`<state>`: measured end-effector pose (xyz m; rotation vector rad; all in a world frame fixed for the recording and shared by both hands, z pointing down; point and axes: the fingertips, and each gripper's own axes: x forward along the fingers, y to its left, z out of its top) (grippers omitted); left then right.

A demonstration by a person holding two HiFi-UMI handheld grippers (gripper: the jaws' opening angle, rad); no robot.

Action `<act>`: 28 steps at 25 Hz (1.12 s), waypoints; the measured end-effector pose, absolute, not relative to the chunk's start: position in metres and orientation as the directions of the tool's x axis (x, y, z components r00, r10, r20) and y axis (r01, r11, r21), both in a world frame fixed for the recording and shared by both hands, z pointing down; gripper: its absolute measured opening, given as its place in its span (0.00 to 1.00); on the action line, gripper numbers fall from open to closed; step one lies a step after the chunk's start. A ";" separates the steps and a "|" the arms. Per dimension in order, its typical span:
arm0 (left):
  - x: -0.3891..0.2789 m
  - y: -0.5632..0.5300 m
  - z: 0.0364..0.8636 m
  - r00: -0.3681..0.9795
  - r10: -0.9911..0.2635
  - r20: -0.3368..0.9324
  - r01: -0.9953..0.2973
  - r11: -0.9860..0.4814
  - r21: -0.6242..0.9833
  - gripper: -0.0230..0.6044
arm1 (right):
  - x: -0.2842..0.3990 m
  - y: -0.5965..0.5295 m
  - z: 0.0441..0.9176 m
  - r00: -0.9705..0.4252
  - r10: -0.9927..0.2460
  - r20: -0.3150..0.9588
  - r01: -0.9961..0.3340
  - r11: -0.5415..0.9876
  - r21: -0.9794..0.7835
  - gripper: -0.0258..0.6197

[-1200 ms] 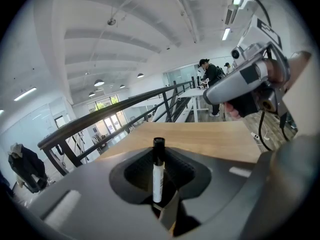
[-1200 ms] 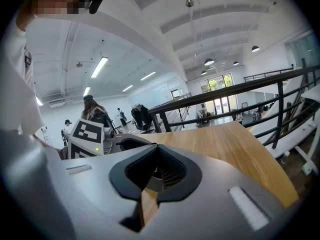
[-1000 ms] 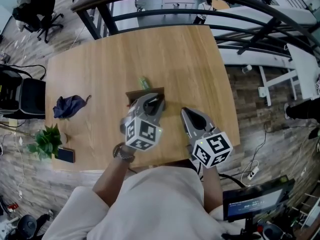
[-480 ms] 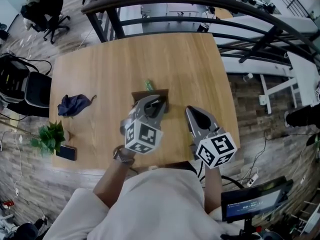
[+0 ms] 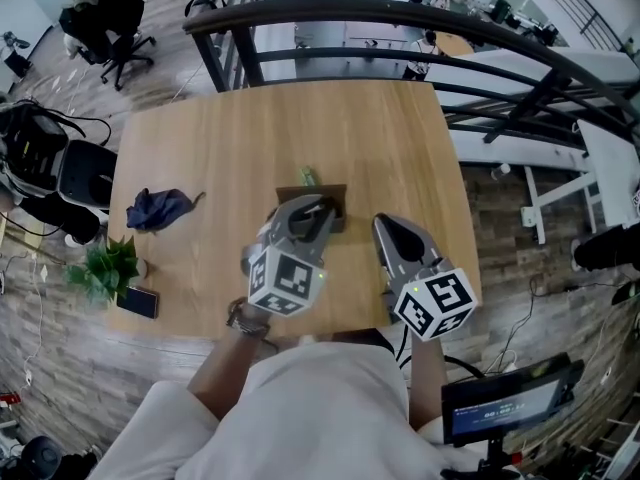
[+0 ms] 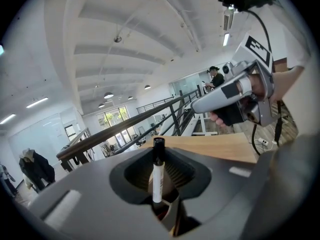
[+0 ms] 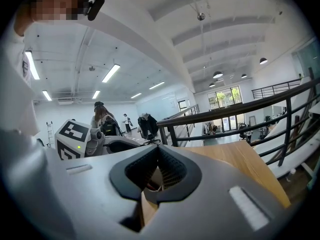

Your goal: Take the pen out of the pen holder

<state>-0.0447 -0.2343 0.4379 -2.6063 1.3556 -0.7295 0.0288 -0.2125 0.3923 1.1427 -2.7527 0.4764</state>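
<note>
Pen (image 6: 157, 176): white barrel, black cap, upright between the jaws of the left gripper (image 6: 160, 206). The jaws are clenched on the lower part of the barrel, and the capped end projects above them. The lower end of the pen is hidden behind the jaw tips.

Pen holder (image 5: 336, 196): brown, square in outline from above, standing on the wooden table (image 5: 250, 138) near its middle. In the head view the left gripper's jaw tips sit directly over the holder and cover most of it. Whether the pen's lower end is inside the holder cannot be determined. A green object (image 5: 309, 177) shows at the holder's far edge; what it is cannot be told.

Right gripper (image 5: 391, 231): positioned just beside the holder, to its right, above the table near the front edge. Its jaws are closed against each other, with nothing between them. The two grippers do not touch.

Other items on the table, all on its left side and well apart from the holder:
- a crumpled dark blue cloth (image 5: 160, 209);
- a small green plant (image 5: 105, 268) at the left edge;
- a dark phone (image 5: 137, 302) just in front of the plant.

A dark railing (image 5: 400, 13) runs behind the far edge of the table.
</note>
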 end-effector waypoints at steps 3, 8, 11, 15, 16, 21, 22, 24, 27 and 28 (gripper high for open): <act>-0.049 -0.231 0.426 0.480 -0.809 0.339 -0.753 -0.578 -0.314 0.14 | 0.024 -0.211 0.385 -0.716 -0.663 0.218 -0.698 0.679 -0.227 0.04; -0.057 -0.224 0.412 0.470 -0.826 0.312 -0.770 -0.556 -0.312 0.14 | 0.014 -0.208 0.376 -0.736 -0.645 0.207 -0.677 0.706 -0.206 0.04; -0.061 -0.220 0.407 0.463 -0.833 0.303 -0.781 -0.545 -0.307 0.14 | 0.009 -0.206 0.371 -0.747 -0.634 0.201 -0.665 0.721 -0.197 0.04; -0.068 -0.212 0.396 0.455 -0.844 0.284 -0.790 -0.530 -0.309 0.14 | 0.000 -0.203 0.362 -0.762 -0.619 0.190 -0.646 0.744 -0.169 0.04; -0.070 -0.210 0.392 0.455 -0.846 0.277 -0.792 -0.527 -0.309 0.14 | -0.002 -0.201 0.359 -0.767 -0.615 0.184 -0.641 0.750 -0.166 0.04; -0.076 -0.200 0.371 0.455 -0.859 0.235 -0.801 -0.510 -0.312 0.14 | -0.010 -0.197 0.347 -0.785 -0.598 0.161 -0.619 0.769 -0.160 0.04; -0.078 -0.198 0.367 0.455 -0.861 0.228 -0.803 -0.507 -0.314 0.14 | -0.011 -0.196 0.344 -0.787 -0.596 0.158 -0.616 0.771 -0.158 0.04; -0.080 -0.195 0.360 0.454 -0.864 0.218 -0.804 -0.503 -0.317 0.14 | -0.014 -0.194 0.340 -0.791 -0.593 0.154 -0.612 0.776 -0.153 0.04; -0.083 -0.191 0.355 0.453 -0.866 0.212 -0.803 -0.500 -0.325 0.14 | -0.017 -0.192 0.335 -0.794 -0.589 0.151 -0.607 0.782 -0.141 0.04; -0.084 -0.191 0.355 0.452 -0.866 0.211 -0.803 -0.499 -0.327 0.14 | -0.018 -0.192 0.334 -0.793 -0.590 0.151 -0.608 0.782 -0.136 0.04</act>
